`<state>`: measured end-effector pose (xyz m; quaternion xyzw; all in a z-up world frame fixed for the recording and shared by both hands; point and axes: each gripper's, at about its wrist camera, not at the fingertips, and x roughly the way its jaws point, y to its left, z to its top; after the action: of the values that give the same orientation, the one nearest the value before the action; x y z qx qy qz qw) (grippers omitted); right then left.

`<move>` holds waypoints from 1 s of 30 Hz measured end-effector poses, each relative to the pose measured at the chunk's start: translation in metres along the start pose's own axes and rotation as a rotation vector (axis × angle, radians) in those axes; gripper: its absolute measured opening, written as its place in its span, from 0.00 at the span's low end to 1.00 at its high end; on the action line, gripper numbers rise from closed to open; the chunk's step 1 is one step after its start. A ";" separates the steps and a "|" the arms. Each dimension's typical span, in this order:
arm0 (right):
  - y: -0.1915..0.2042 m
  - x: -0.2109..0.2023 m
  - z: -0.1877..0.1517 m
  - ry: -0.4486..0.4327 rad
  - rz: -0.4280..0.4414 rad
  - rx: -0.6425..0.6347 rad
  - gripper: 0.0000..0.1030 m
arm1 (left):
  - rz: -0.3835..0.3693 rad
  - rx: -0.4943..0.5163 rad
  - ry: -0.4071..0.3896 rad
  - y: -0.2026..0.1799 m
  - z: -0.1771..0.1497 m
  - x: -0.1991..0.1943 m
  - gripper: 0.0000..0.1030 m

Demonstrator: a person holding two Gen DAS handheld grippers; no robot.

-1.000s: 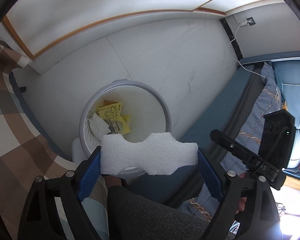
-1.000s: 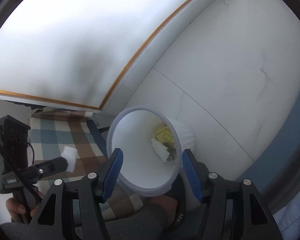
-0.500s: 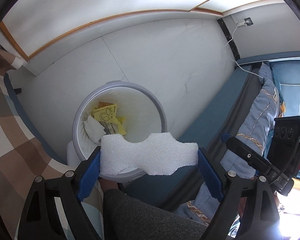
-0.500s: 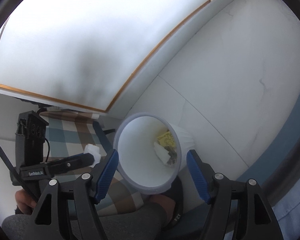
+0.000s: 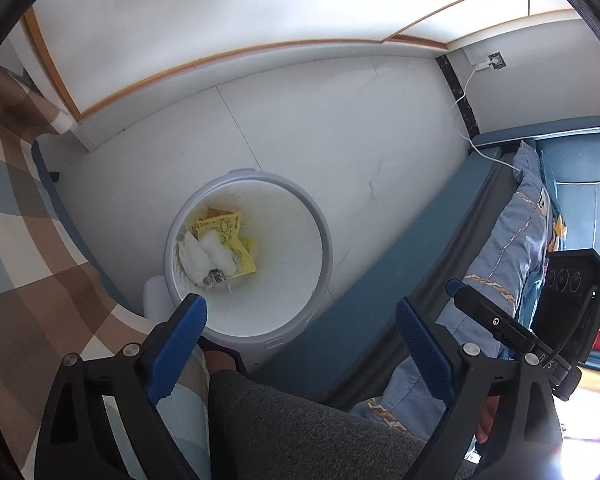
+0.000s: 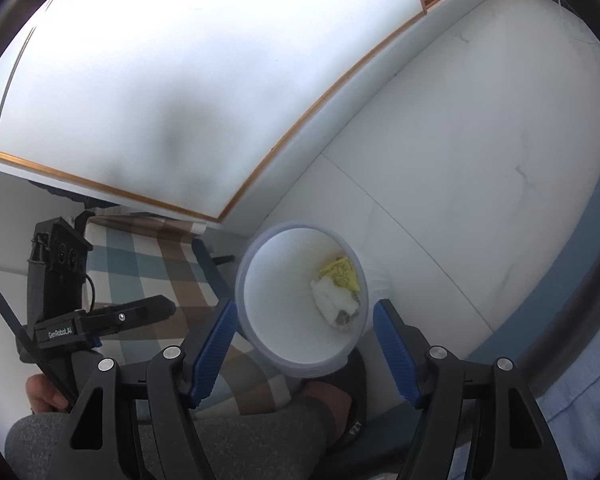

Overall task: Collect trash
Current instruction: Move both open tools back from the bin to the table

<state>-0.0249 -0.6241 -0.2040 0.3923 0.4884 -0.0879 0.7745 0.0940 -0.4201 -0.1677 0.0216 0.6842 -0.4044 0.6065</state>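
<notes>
A white trash bin (image 5: 327, 256) stands on the pale floor below both grippers. In it lie a white foam piece (image 5: 216, 254), crumpled white tissue (image 5: 190, 260) and yellow wrappers (image 5: 226, 226). My left gripper (image 5: 300, 307) hangs above the bin's near rim; its jaws are opening and nothing is between them. My right gripper (image 6: 305, 310) hovers over the same bin (image 6: 244, 280), open and empty. The foam (image 6: 332, 300) and a yellow wrapper (image 6: 340, 272) show inside. Each gripper appears at the edge of the other's view: the right one (image 5: 460, 292), the left one (image 6: 152, 308).
Plaid bedding (image 5: 28, 240) lies left of the bin. A blue bed frame (image 5: 380, 288) with a blue quilt (image 5: 516, 240) runs along the right. A white cable (image 5: 466, 120) hangs from a wall socket. The person's grey-clad leg (image 5: 280, 420) and black slipper (image 6: 352, 392) are near the bin.
The foam piece that was between my left gripper's pads has left them and now lies in the bin. Both grippers have risen a little above the bin.
</notes>
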 end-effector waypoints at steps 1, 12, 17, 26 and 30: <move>0.004 -0.003 0.000 -0.005 0.000 -0.005 0.68 | 0.011 0.007 -0.025 0.000 -0.002 -0.008 0.91; 0.088 -0.048 -0.001 -0.146 0.009 -0.180 0.68 | 0.150 -0.002 -0.402 0.014 -0.038 -0.125 0.91; 0.143 -0.075 -0.011 -0.233 0.058 -0.280 0.68 | 0.175 -0.042 -0.613 0.033 -0.068 -0.188 0.91; 0.248 -0.111 -0.040 -0.316 0.183 -0.464 0.74 | 0.176 -0.129 -0.844 0.085 -0.126 -0.267 0.91; 0.295 -0.114 -0.058 -0.320 0.236 -0.549 0.74 | 0.202 -0.170 -0.911 0.104 -0.152 -0.293 0.91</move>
<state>0.0305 -0.4124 0.0313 0.2042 0.3173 0.0765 0.9229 0.1019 -0.1274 0.0162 -0.1413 0.3739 -0.2542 0.8807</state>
